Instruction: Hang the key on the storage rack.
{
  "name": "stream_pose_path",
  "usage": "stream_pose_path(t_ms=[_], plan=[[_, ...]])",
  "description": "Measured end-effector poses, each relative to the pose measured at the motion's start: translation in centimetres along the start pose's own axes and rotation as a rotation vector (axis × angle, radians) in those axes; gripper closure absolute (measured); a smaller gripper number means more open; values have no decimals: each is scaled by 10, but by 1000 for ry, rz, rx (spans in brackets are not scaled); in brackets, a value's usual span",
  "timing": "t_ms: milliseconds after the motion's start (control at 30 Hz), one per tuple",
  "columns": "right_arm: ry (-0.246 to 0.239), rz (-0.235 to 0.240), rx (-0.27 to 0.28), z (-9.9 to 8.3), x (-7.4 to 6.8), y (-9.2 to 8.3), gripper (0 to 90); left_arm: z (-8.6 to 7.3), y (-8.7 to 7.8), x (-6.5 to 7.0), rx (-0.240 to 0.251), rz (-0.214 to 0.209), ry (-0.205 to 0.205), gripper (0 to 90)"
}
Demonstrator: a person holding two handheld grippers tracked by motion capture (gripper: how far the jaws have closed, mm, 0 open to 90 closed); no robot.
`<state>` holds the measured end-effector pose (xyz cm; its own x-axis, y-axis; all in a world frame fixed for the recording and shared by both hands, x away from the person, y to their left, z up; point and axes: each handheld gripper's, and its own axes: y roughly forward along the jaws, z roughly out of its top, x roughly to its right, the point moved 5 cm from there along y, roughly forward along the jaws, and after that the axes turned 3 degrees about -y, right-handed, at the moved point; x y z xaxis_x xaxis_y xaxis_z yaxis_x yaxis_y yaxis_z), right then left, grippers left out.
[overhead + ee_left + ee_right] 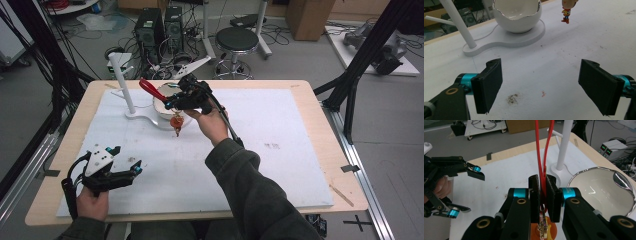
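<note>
Right claw (pixel 176 101) is seen pressed together on a red strap (pixel 543 157), held above the worktop (pixel 310 105) beside the egg-shaped white bowl (pixel 167 107); a small toy figure keychain (pixel 176 121) is hung below the jaws, just in front of the bowl. Left claw (pixel 126 161) is held spread and empty near the worktop's front left.

Step judged: the keychain is being carried toward the bowl or the white peg stand (pixel 120 80). The grip should be kept firm, the swing of the figure damped, and the strap lowered slowly so the bowl rim is not struck.

Count, largest first: one worktop, one stand, one bowl, two claws, one strap, one figure.
</note>
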<state>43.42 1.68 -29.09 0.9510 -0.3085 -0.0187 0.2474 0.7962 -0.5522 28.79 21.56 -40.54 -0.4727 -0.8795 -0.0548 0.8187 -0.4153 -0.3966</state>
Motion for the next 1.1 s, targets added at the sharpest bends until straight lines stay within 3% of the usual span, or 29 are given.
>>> stream_pose_path(t_ms=[600,1100], plan=[[-14,-14,-4,18,-2,25,832,-1,0,-2,-7,1,5,199],[-10,-13,-12,24,0,56,832,-1,1,-3,-2,2,-6,199]])
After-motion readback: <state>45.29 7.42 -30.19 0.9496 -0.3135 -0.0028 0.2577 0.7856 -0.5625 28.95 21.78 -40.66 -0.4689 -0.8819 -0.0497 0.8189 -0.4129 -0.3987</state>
